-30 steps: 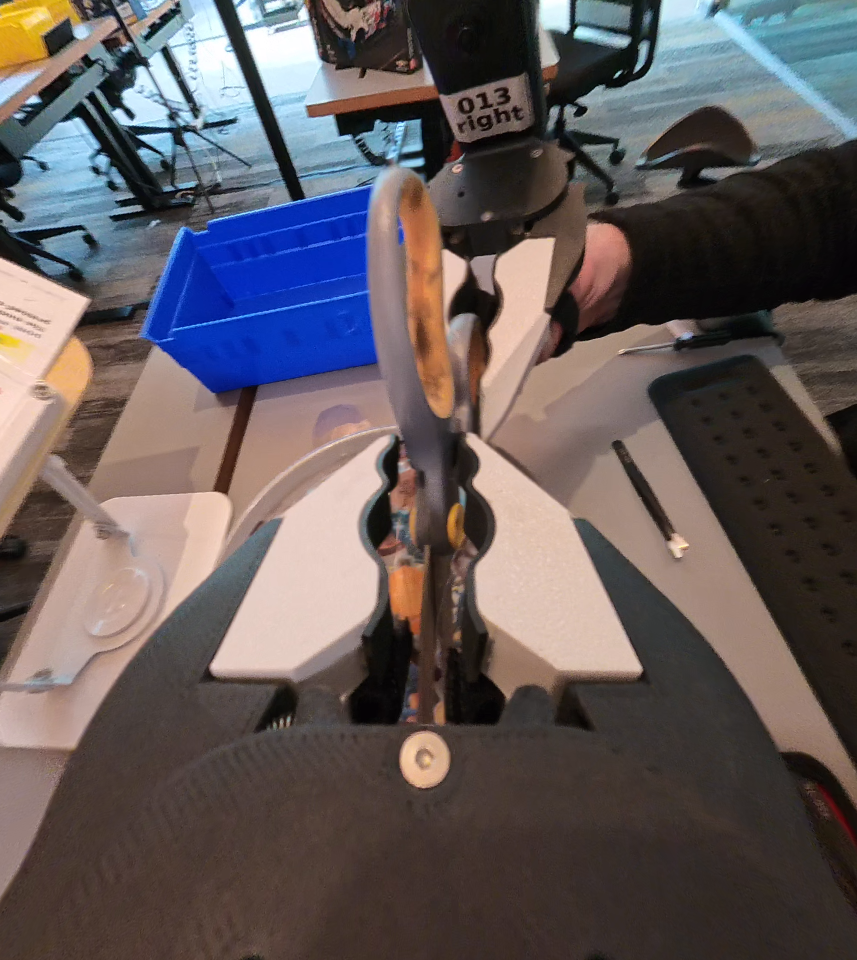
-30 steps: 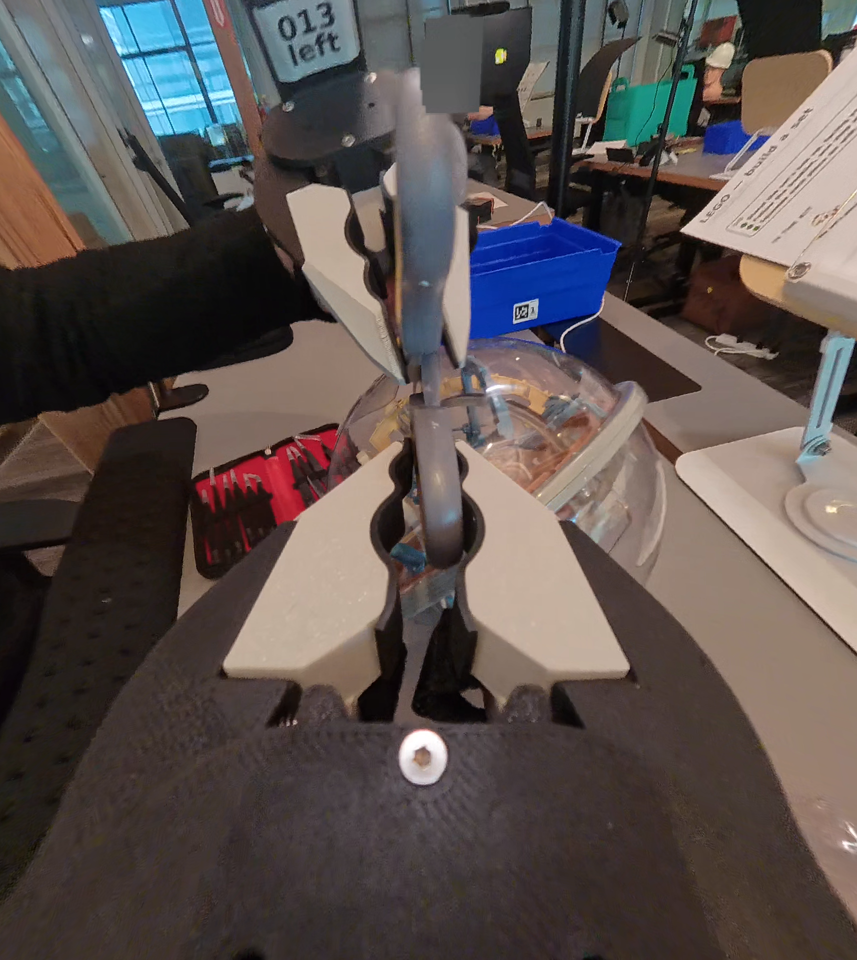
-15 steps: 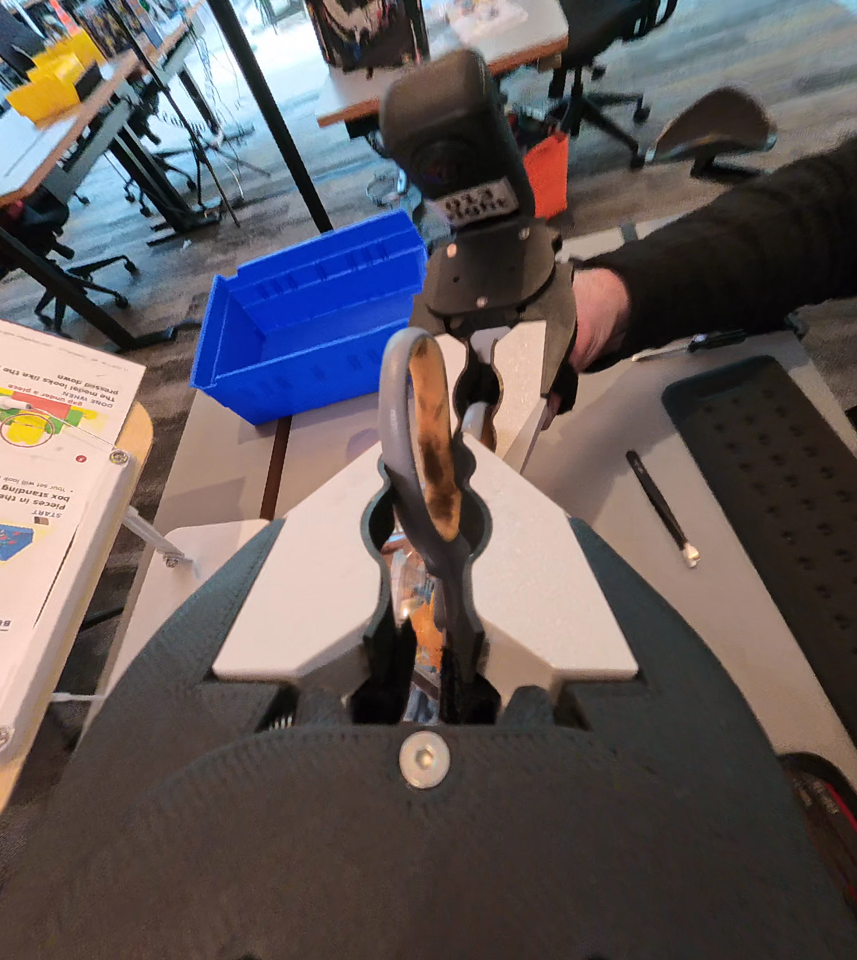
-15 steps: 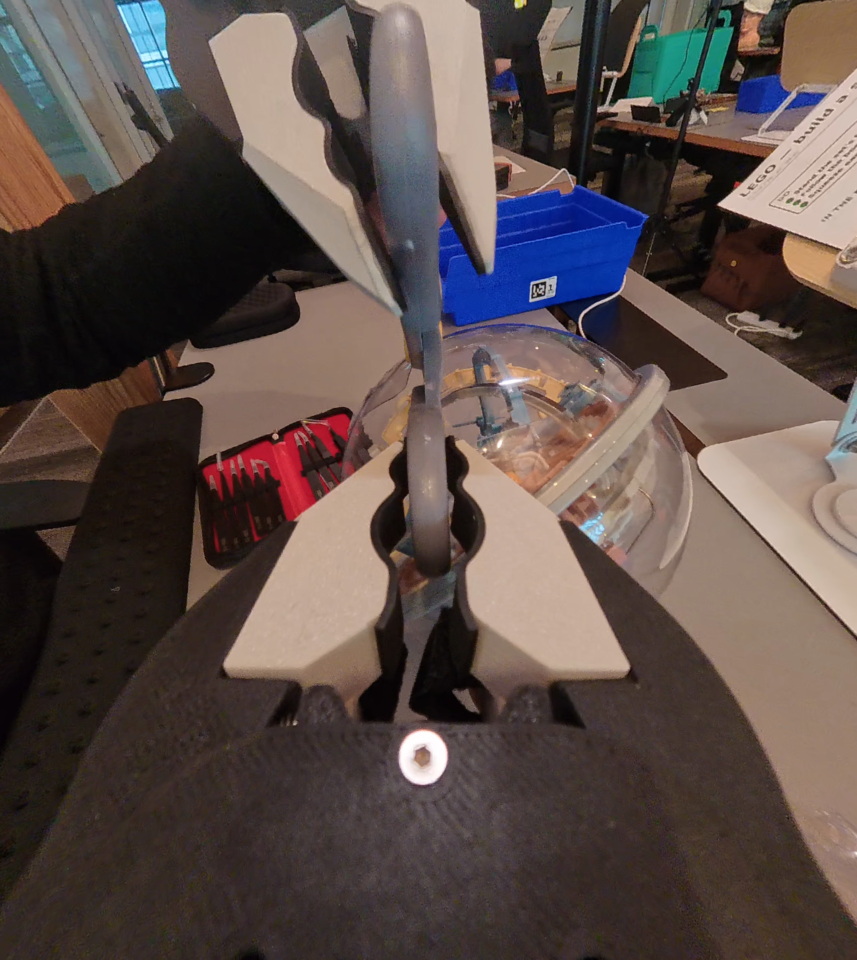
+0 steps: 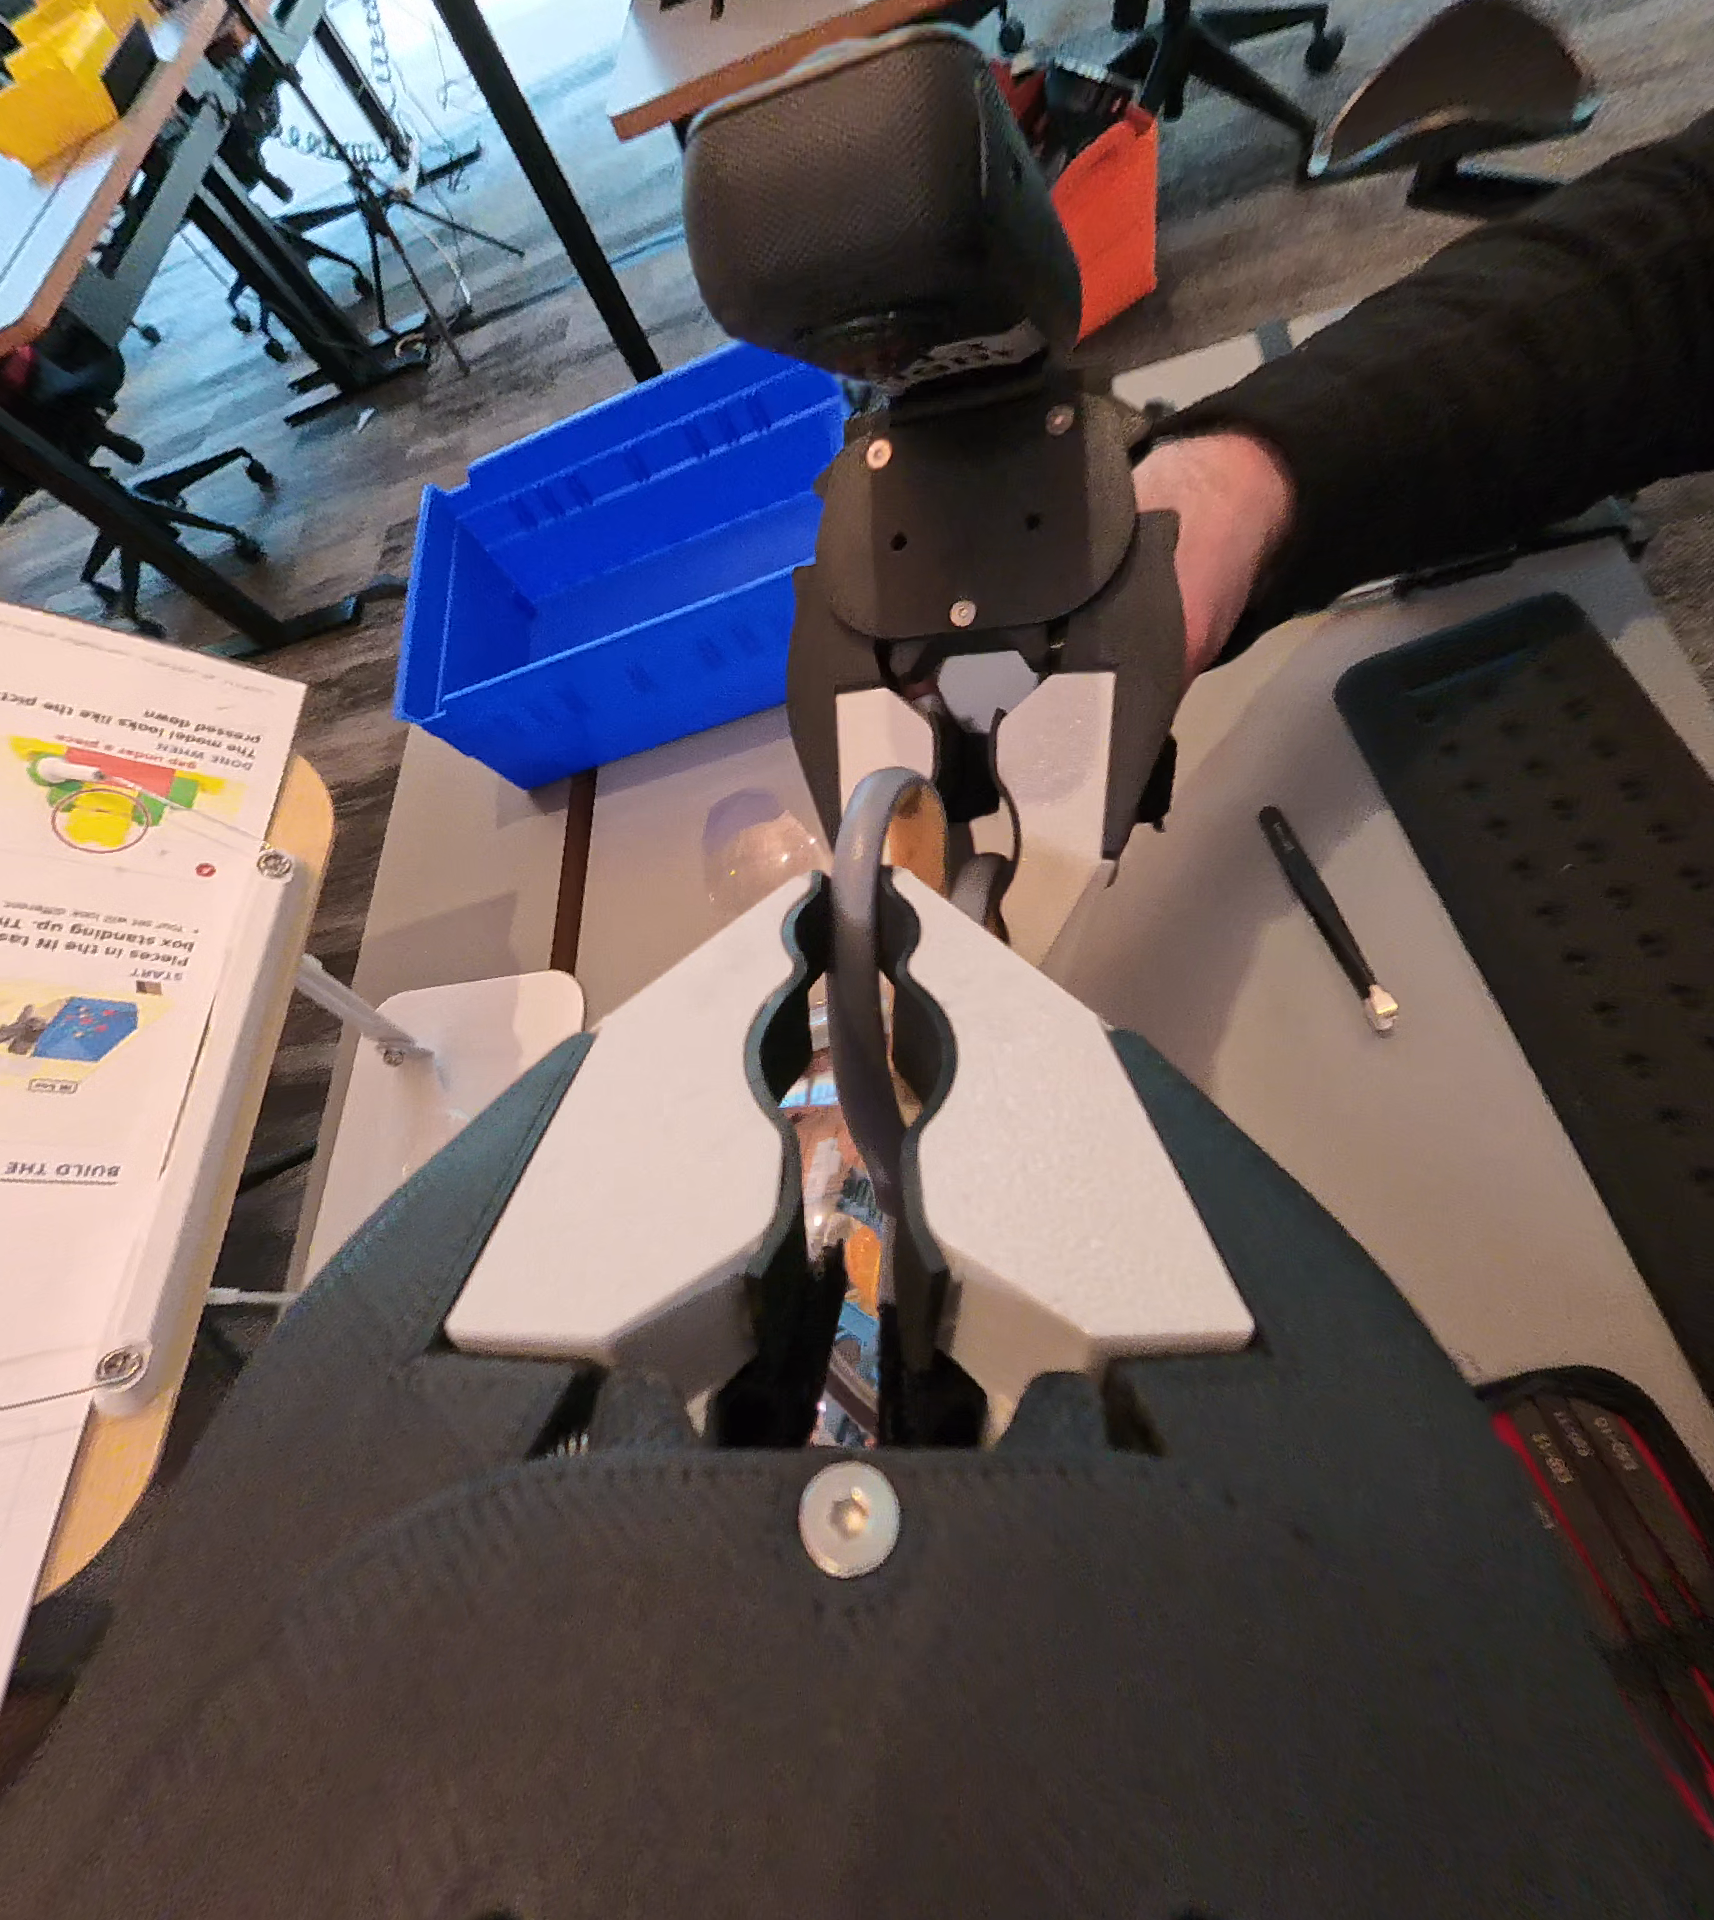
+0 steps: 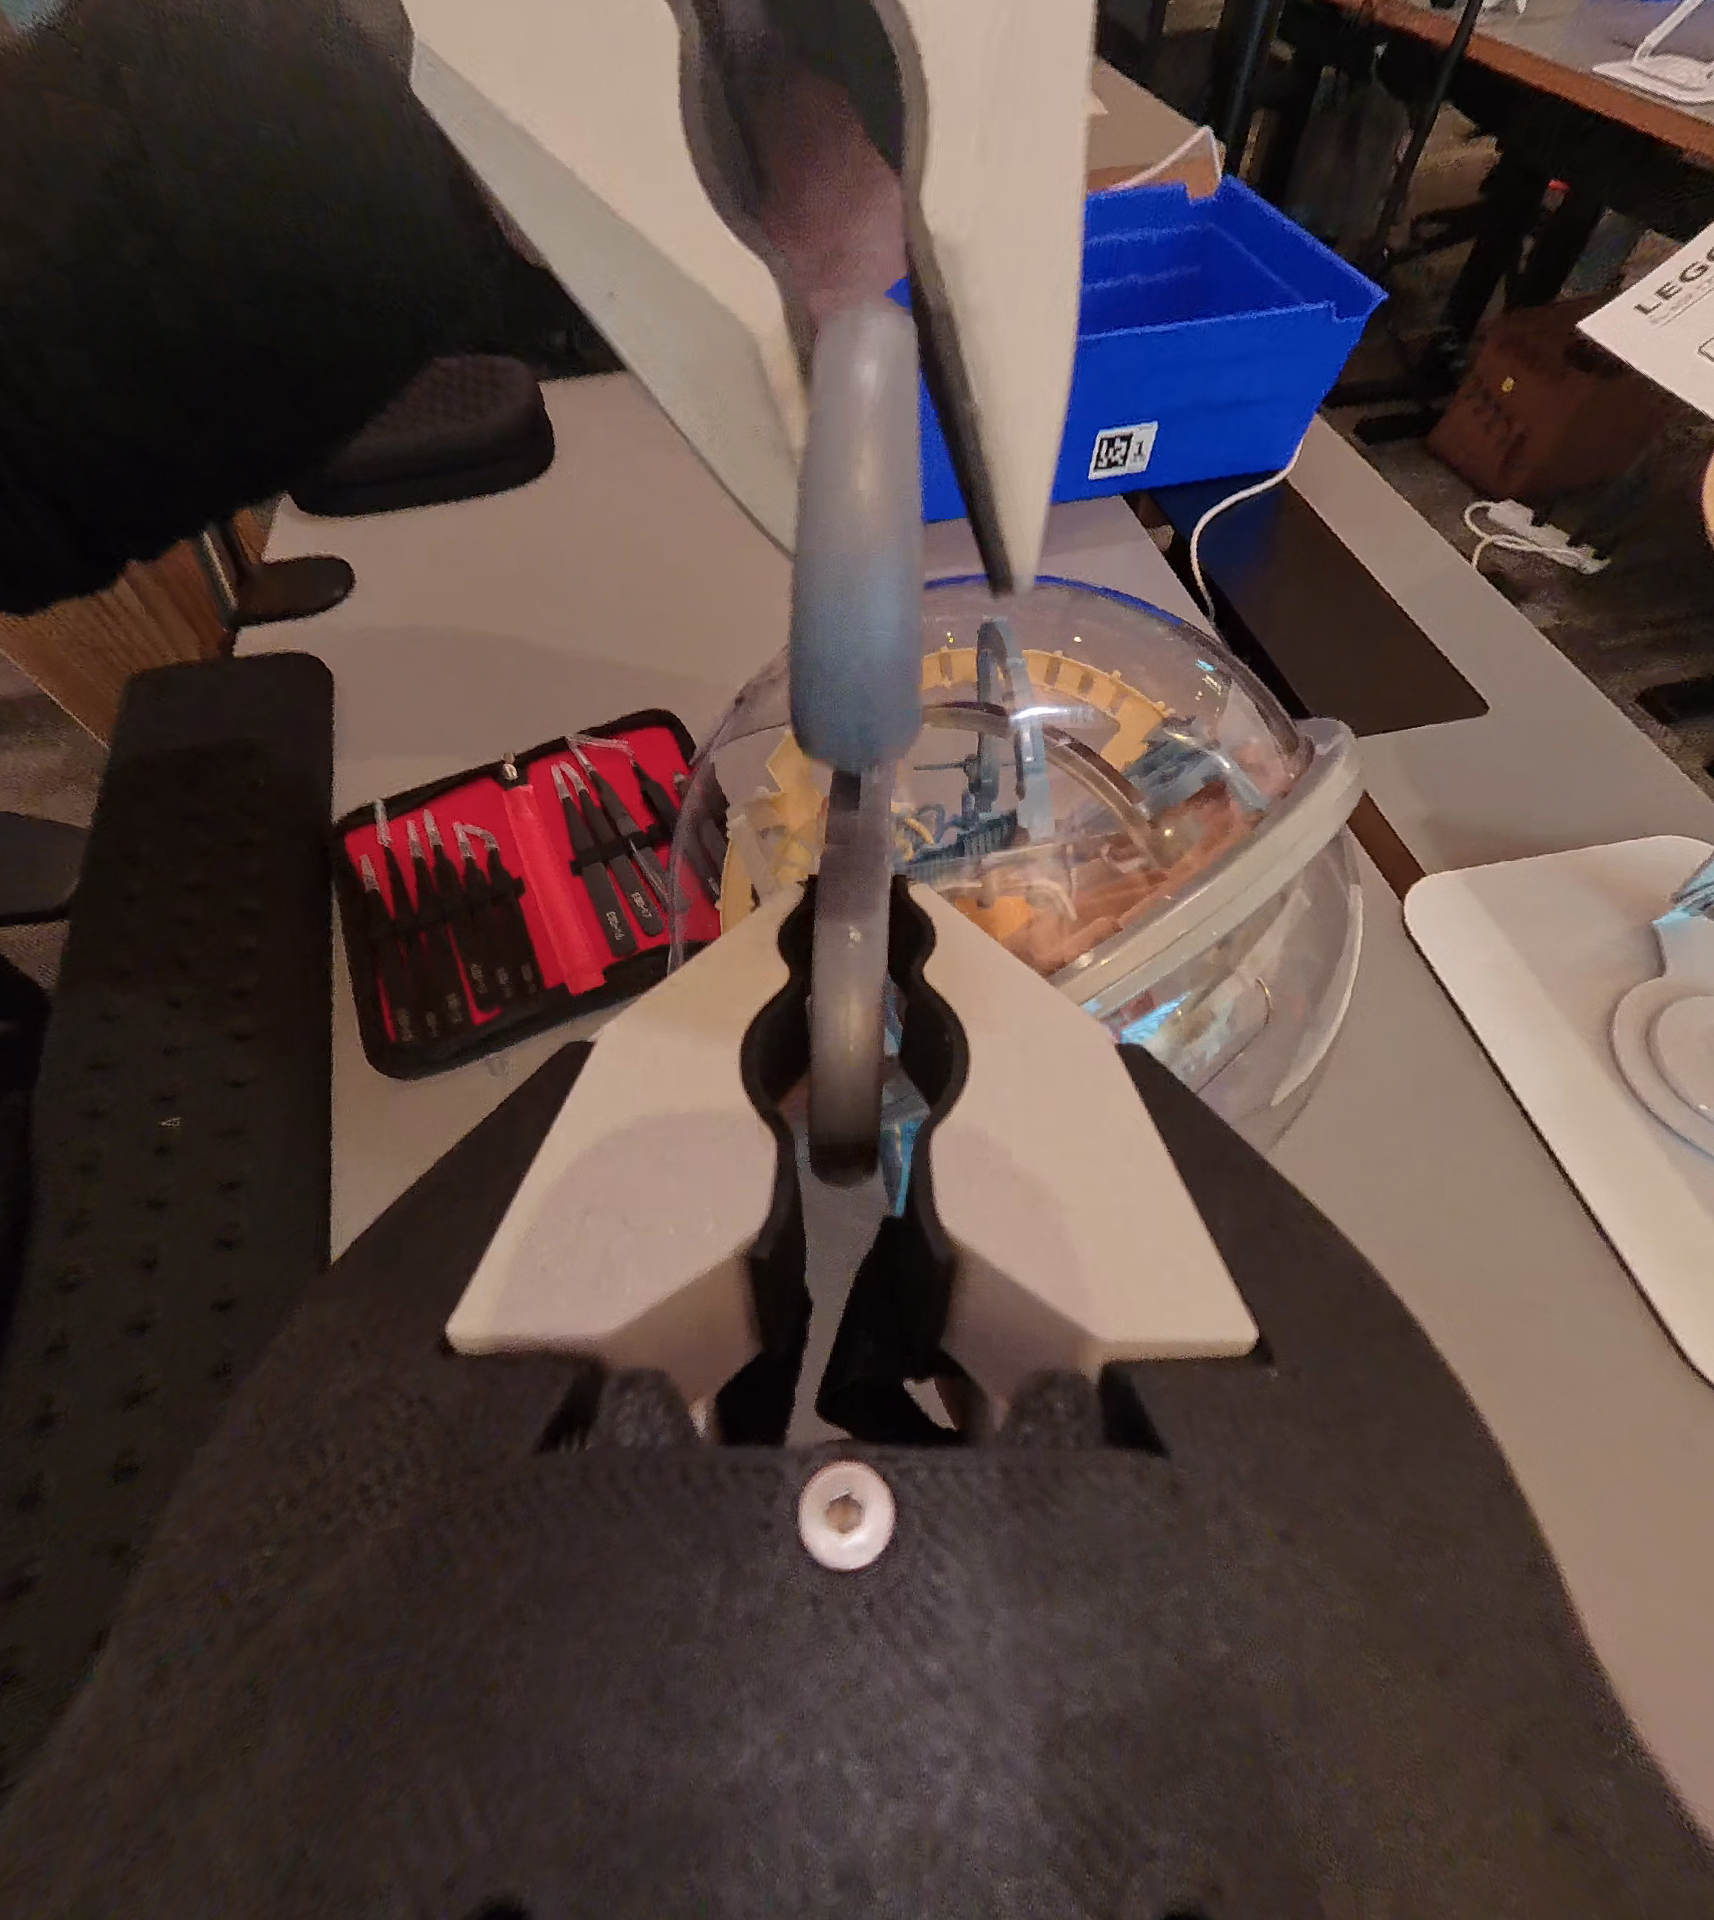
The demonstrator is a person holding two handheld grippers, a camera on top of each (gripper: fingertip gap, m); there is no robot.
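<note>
A pair of grey scissors with yellow-lined handle loops hangs between my two grippers, above a clear plastic sphere with a coloured maze inside. My left gripper is shut on one grey handle loop, which runs deep between its fingers. My right gripper is shut on the other loop. The right gripper also shows in the left wrist view, just beyond my left fingertips and facing them. In the right wrist view the left gripper comes down from above with its loop.
A blue bin stands at the table's far end. A red case of black tweezers lies left of the sphere. One loose black tweezer lies beside a black perforated mat. A stand with printed sheets and its white base are alongside.
My left gripper slid farther along the scissors handle towards the right gripper, and its fingers closed tighter on the loop. The right gripper kept its hold. The two grippers are closer together.
</note>
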